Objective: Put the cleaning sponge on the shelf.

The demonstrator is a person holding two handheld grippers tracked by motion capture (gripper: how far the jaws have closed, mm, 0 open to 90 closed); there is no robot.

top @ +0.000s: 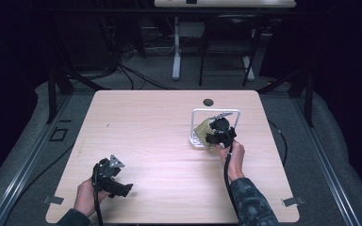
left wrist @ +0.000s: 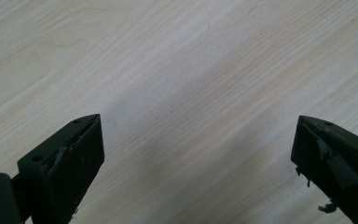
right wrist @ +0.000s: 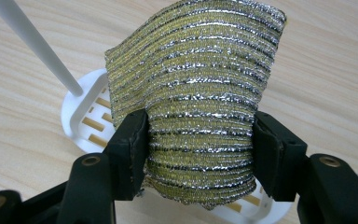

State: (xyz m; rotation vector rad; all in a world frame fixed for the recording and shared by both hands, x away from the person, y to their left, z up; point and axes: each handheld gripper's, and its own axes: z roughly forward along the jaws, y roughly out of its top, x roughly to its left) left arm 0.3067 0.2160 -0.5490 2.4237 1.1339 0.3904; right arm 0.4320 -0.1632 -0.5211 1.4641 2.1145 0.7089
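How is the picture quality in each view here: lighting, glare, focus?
High view: dark surround, table lit, soft pale sheen mid-table, small things indistinct. Left gripper view: a pale glare band crosses the wood grain; the near jaws look soft. Right gripper view: evenly lit, the sponge sharp with glinting silver threads, the white rack behind it slightly soft.

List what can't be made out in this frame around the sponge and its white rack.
- Rack base: in the right gripper view, mostly covered by the sponge and the right gripper.
- Contact between sponge and rack base: hidden in that view by the fingers.
- Sponge and rack in the high view: small, partly behind the right gripper.
- Left gripper view: fingers cut off by the bottom edge.
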